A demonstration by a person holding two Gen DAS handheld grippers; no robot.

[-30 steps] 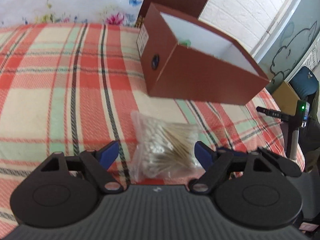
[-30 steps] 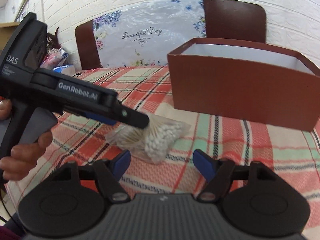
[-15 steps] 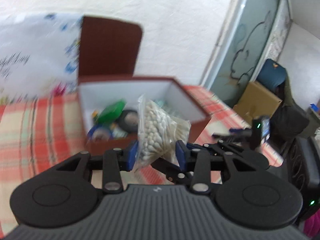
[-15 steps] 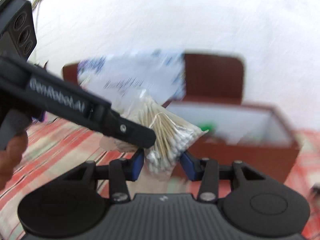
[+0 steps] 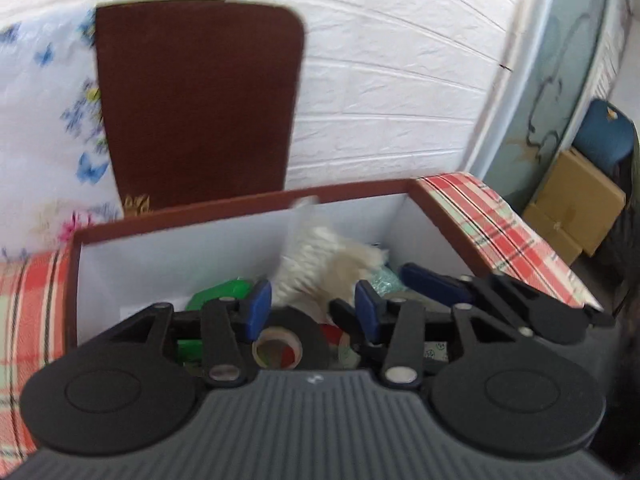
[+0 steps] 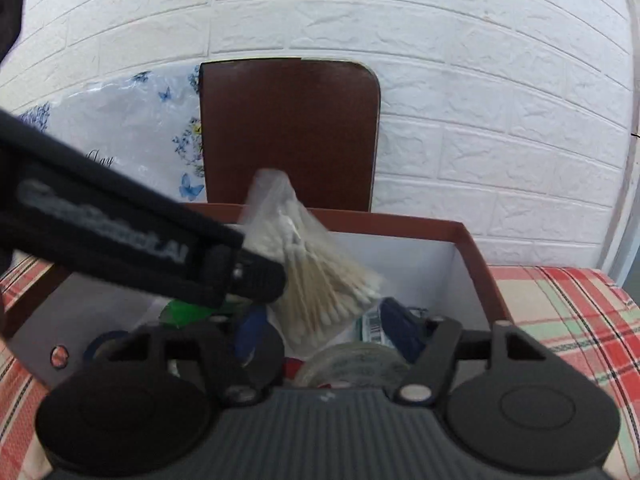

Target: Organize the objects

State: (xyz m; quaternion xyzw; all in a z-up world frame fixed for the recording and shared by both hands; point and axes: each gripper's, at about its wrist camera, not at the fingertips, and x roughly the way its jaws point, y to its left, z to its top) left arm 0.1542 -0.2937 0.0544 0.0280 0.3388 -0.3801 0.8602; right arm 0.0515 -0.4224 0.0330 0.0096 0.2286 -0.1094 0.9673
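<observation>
Left tongs (image 5: 311, 312) are spreading, swab bag (image 6: 316, 276) dropping free above the box (image 6: 476, 256); right tongs (image 6: 326, 334) are gaping empty. Next: withdrawing both.

A lived-in room of a home. The back wall (image 6: 480, 80) is white, moulded to look like brick. A table wears a red, green and cream plaid cloth (image 6: 568, 308). Behind it stands a brown chair back (image 6: 290, 132), and beside that a clear plastic cover printed with blue butterflies and flowers (image 6: 132, 128). On the cloth sits a brown box (image 5: 352, 194) of household odds and ends. Off to the right, cardboard cartons (image 5: 576, 204) lie stacked by a pale painted panel (image 5: 560, 80).
</observation>
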